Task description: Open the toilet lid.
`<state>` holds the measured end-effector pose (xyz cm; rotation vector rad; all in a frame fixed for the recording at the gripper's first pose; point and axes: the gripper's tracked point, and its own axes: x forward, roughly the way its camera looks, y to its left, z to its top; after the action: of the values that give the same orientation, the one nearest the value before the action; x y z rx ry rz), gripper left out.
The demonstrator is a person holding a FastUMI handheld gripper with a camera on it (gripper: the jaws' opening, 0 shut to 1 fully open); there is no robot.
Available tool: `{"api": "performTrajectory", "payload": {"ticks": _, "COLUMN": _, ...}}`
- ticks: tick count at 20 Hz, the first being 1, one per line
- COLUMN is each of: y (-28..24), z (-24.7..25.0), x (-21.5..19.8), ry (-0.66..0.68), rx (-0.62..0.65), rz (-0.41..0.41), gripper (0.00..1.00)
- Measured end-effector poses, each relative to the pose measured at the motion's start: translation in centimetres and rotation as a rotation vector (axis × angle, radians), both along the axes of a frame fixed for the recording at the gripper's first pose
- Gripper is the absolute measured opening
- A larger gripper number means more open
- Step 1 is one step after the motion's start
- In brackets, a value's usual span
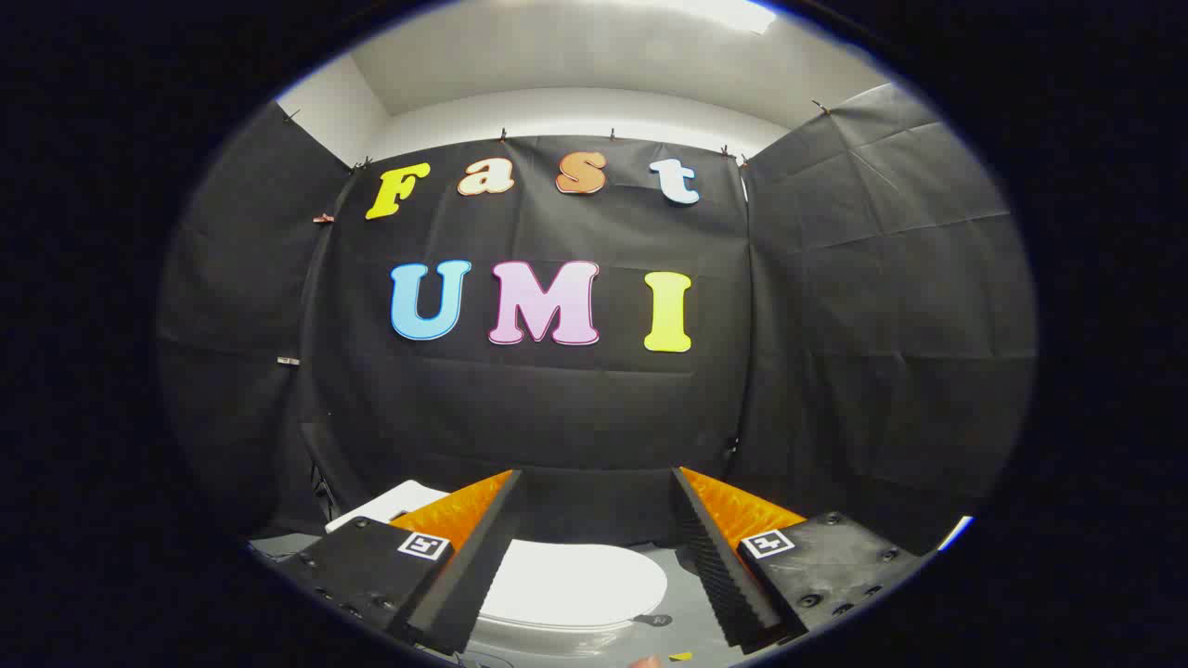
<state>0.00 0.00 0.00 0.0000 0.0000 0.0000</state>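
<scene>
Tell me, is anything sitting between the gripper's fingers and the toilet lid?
Nothing visible does. The gripper is open and holds nothing, and the closed white toilet lid lies below, between the fingers, with clear space above it.

Black cloth walls [882,306], grey floor [687,594]

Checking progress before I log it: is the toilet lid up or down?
Down: the toilet lid lies flat, beneath the open gripper.

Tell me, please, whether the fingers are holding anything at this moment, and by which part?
Nothing is held: the gripper is open, its fingers spread apart above the closed toilet lid, touching nothing.
</scene>
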Motion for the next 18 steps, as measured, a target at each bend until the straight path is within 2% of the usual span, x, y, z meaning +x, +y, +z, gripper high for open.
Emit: {"api": "performTrajectory", "payload": {"ticks": 18, "y": -0.23, "z": 0.26, "x": 0.44, "ry": -0.025, "rx": -0.004, "rz": -0.028, "gripper": 0.98}}
